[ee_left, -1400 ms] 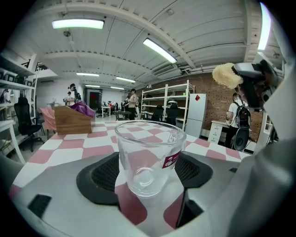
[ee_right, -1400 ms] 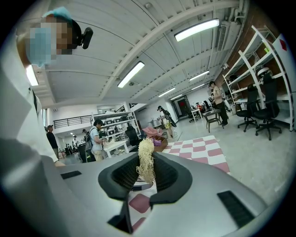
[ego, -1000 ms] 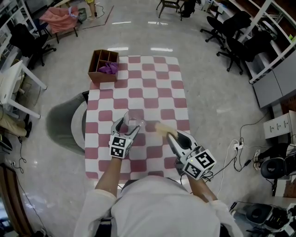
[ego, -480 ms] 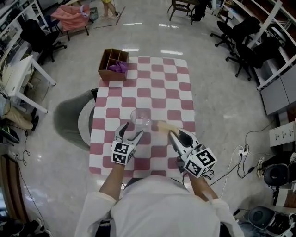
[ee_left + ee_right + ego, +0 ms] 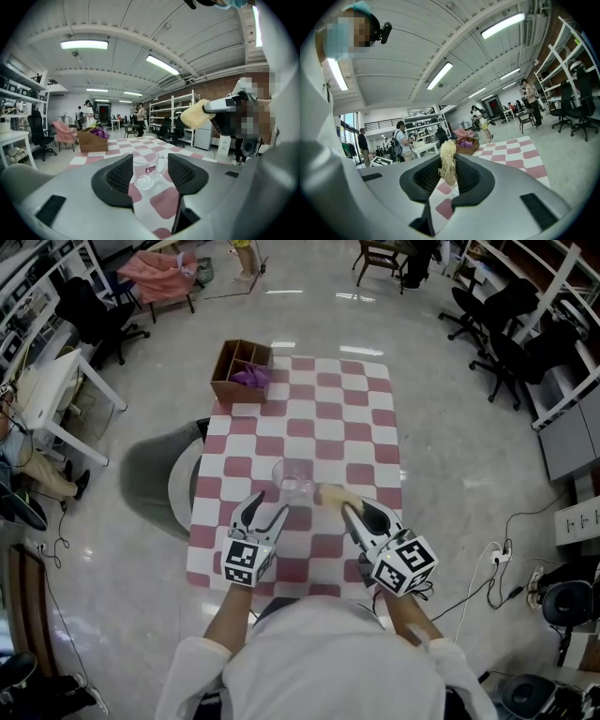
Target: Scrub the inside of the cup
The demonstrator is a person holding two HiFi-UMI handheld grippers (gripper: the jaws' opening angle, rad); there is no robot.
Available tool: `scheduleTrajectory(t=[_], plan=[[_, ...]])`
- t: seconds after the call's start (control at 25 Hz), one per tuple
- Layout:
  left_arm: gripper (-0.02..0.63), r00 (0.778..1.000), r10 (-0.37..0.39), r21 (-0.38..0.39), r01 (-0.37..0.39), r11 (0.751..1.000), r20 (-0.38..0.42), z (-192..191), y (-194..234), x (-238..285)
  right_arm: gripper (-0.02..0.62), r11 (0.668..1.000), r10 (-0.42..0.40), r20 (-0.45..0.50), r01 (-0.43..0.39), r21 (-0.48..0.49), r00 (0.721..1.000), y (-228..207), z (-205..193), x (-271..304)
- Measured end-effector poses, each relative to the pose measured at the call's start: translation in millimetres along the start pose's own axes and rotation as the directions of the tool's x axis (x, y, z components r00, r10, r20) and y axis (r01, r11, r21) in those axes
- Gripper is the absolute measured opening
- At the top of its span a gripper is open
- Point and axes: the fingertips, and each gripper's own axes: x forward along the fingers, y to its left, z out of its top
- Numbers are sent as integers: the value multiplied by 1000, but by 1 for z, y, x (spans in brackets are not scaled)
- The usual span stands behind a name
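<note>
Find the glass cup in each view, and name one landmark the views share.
Head view: cup near the middle, just left of the scrubber.
Left gripper view: cup at centre, slightly low.
Right gripper view: not in it.
Landmark: the wooden box with purple cloth, seen in all three views.

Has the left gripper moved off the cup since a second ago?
Yes. Against the cup on the checked cloth, the left gripper has drawn back toward the person. Its jaws have just been closing, empty, the cup beyond their tips.
</note>
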Motion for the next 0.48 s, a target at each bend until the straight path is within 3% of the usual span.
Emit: scheduleTrajectory(t=[0.32, 0.48], plan=[[98, 1000, 5, 51, -6, 999, 18, 17, -10, -16, 85, 1000, 18, -6, -18, -5, 1000, 0, -2, 1], [63, 1000, 15, 54, -15, 998, 16, 22, -12, -23, 86, 999, 28, -18, -28, -23, 999, 1, -5, 5]])
